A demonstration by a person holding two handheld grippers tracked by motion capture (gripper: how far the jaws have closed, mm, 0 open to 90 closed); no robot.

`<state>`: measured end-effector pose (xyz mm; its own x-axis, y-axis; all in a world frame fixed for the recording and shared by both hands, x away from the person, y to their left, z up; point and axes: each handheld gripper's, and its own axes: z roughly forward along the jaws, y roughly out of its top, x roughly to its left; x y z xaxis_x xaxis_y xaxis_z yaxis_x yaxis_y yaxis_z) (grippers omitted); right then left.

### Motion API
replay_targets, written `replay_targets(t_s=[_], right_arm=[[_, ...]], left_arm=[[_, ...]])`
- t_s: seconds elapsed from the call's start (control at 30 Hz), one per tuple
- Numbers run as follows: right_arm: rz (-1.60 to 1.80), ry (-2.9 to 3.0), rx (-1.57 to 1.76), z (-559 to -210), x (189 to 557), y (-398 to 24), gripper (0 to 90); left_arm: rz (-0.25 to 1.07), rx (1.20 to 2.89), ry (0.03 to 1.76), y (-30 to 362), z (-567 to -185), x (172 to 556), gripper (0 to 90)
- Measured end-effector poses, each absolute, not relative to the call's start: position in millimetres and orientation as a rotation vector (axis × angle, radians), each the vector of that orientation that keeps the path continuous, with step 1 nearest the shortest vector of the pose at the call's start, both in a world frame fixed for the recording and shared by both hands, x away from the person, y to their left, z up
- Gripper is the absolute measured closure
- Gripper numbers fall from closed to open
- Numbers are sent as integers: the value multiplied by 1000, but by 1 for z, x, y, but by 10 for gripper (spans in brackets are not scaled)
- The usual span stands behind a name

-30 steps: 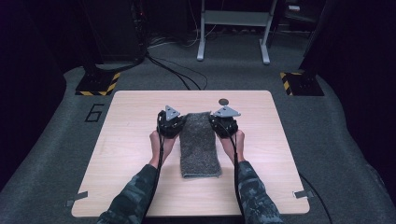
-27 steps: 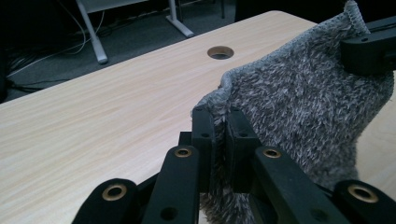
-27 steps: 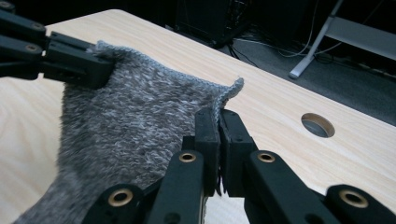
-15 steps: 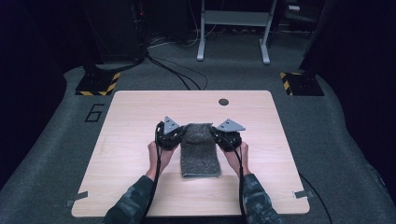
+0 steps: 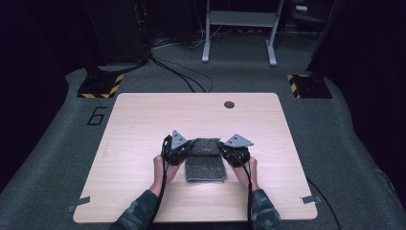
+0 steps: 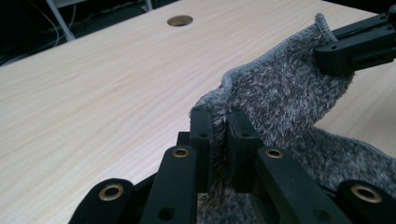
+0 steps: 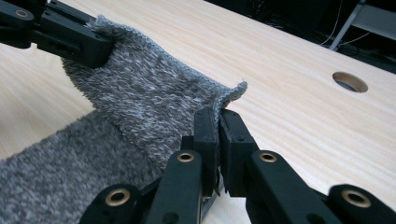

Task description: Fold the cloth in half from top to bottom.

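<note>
We hold a grey towel (image 5: 206,160) on the counter (image 5: 143,124) with both tools. Our left hand-held gripper (image 5: 184,149) pinches one far corner of the towel, and our right hand-held gripper (image 5: 226,151) pinches the other far corner. Both are clenched tight on the cloth.

In the left gripper view, the left hand-held gripper (image 6: 219,123) has the fuzzy edge of the towel (image 6: 289,107) squeezed between its black jaws. The other tool grips the far corner at the top right.

In the right gripper view, the right hand-held gripper (image 7: 217,123) bites the towel (image 7: 140,107) edge the same way, and the other tool holds the corner at the top left.

The far end of the towel is lifted and folded over. The near part lies flat on the counter between our hands. The towel sits near the front middle of the counter. A small round hole (image 5: 229,104) is in the counter farther back, well apart from the towel.
</note>
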<state>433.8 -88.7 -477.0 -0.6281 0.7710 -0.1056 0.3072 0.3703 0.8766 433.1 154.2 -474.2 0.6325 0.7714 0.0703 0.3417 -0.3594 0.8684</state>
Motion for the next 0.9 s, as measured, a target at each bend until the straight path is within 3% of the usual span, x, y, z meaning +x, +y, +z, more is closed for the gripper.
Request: replay_targets(t_s=[0.57, 0.9], right_arm=[[1145, 2189, 976, -501, 417, -92, 838], [1159, 2191, 1008, -500, 388, -110, 709]], left_arm=[[475, 1993, 918, 155, -502, 414, 772], [394, 1962, 953, 173, -500, 391, 427]])
